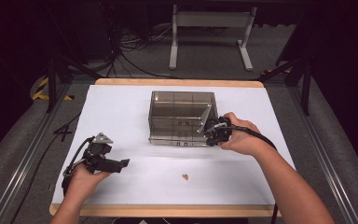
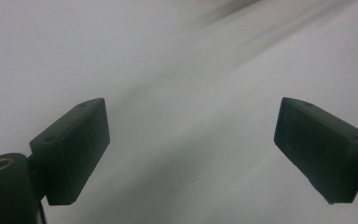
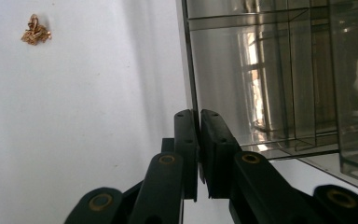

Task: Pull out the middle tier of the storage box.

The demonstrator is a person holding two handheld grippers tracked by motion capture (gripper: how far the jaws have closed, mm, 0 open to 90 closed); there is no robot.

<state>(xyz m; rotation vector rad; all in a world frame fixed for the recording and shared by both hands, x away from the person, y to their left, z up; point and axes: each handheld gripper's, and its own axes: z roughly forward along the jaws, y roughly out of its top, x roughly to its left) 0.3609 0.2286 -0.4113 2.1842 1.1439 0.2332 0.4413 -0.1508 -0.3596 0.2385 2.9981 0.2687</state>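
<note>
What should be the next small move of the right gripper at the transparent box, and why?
Probably a gentle pull to test the grip. The right gripper has its jaws pressed together on the thin front wall edge of the smoky clear box, so it seems to hold the wall already. The left gripper waits open above the white table, and the small golden piece lies untouched.

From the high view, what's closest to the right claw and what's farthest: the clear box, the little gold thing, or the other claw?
1. Clear box: right at the right claw, at its near right corner.
2. Gold thing: on the sheet, toward the person.
3. Left claw: far across, on the left.
</note>
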